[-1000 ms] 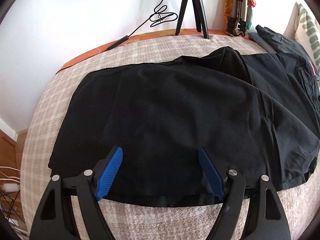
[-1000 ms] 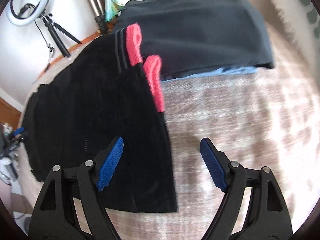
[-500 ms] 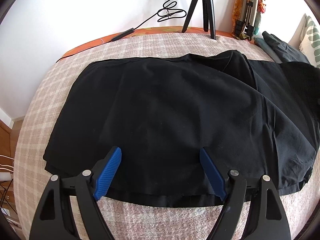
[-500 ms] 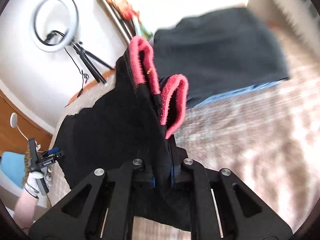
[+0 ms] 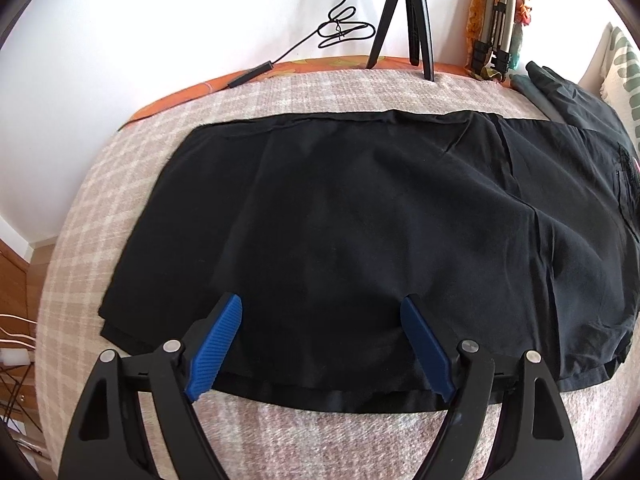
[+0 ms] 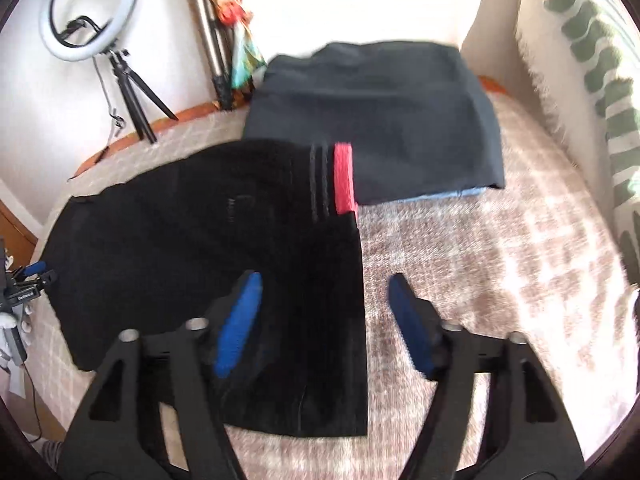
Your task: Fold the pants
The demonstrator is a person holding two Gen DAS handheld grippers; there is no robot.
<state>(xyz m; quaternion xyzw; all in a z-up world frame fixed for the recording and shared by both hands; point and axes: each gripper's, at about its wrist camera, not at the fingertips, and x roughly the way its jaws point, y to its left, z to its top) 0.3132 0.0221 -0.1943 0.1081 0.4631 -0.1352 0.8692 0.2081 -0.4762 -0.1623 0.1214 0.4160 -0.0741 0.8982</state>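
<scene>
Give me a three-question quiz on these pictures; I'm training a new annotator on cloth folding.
1. True or false: the right gripper is clamped on the black pants.
2. Multiple choice: what colour is the waistband of the pants? A) red B) green C) white
3. Fill in: beyond the waistband lies a folded dark garment, and under its near edge peeks a strip of light ____ cloth.

Key
1. False: its jaws are open, like those of the left gripper.
2. A
3. blue

No legible text or labels.
</scene>
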